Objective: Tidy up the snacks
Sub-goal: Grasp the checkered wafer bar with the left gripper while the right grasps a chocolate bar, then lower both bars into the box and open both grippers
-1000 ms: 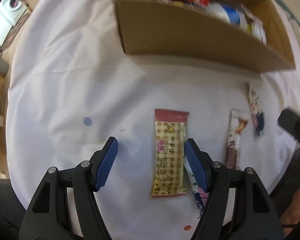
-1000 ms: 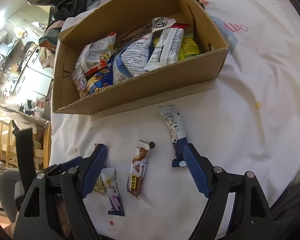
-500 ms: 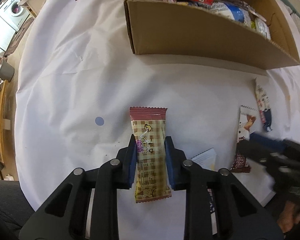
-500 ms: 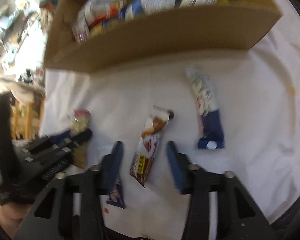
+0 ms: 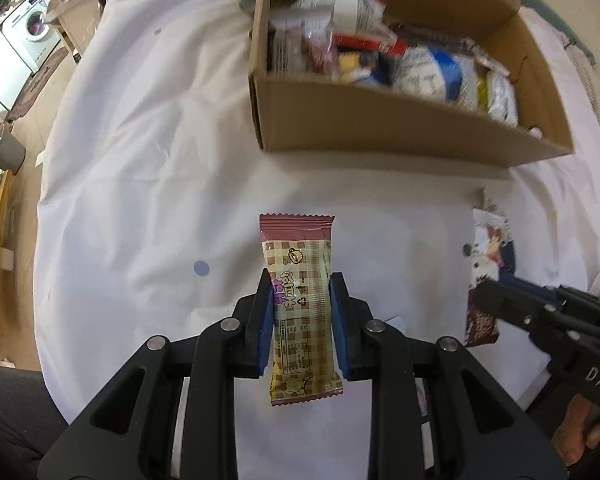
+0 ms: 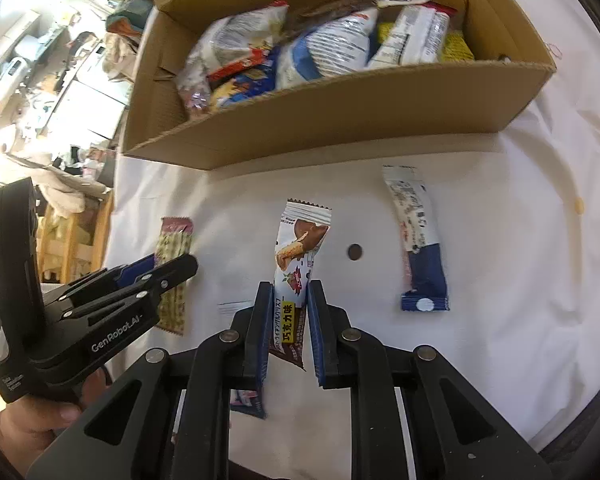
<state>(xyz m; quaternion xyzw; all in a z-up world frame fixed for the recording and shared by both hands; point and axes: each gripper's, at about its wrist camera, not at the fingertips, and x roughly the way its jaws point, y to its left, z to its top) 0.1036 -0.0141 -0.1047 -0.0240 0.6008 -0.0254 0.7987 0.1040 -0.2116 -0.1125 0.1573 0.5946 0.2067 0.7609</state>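
Note:
A yellow checkered snack bar (image 5: 298, 248) with a maroon top hangs a little above the white cloth, and my left gripper (image 5: 299, 280) is shut on its middle. From the right wrist view, that left gripper (image 6: 172, 266) and its checkered bar (image 6: 174, 240) show at the left. My right gripper (image 6: 290, 284) has its jaws closing, with both pads pressing on the lower half of a brown-and-white chocolate bar (image 6: 300, 236). The right gripper (image 5: 484, 296) and the chocolate bar (image 5: 490, 240) sit at the right edge of the left wrist view. A cardboard box (image 5: 380, 128) of snacks stands behind.
A white-and-navy snack packet (image 6: 418, 248) lies on the cloth right of the chocolate bar. A small purple-blue packet (image 6: 248, 398) lies under the right gripper. The box wall (image 6: 340, 112) runs across the back. A hand (image 6: 32, 432) holds the left gripper. Furniture crowds the far left.
Both grippers went from wide open to closed, the left on the checkered bar, the right on the chocolate bar. The left gripper has risen with its bar.

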